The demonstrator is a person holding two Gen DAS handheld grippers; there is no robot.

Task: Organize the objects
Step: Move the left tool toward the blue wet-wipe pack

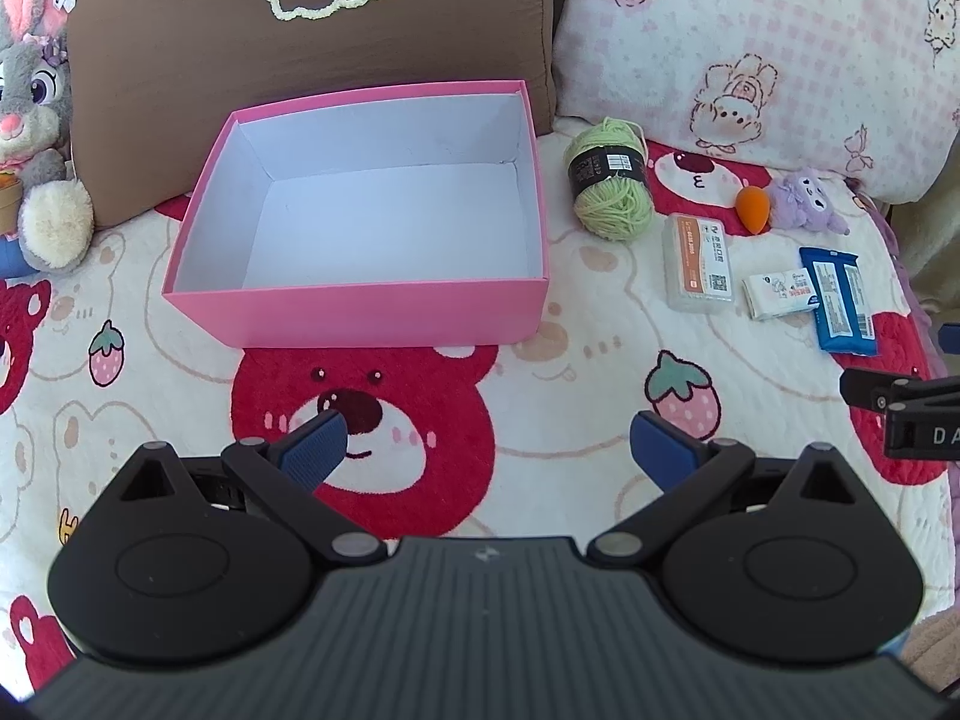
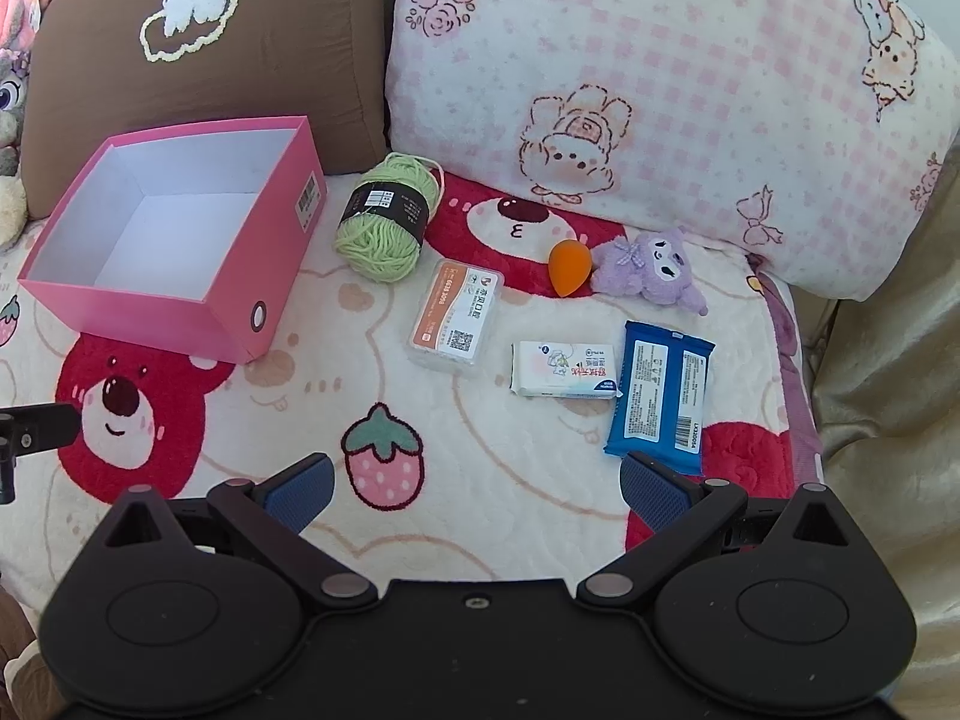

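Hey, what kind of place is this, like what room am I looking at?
Probably a bedroom or a sofa nook at home: a plush bear blanket, two pillows propped behind it, and a stuffed bunny at the side.

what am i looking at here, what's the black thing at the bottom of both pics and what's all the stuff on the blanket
The black shape is a handheld two-finger gripper; a person carries one in each hand, with a wide-angle camera on each looking along its blue fingers. One picture is from the left gripper, the other from the right gripper. Both are open and hold nothing.

On the bear-print blanket sits an empty pink box. To its right lie a ball of green yarn, a clear plastic case, an orange sponge, a small purple plush, a white tissue pack and a blue packet. Behind them lean a brown cushion and a pink pillow.
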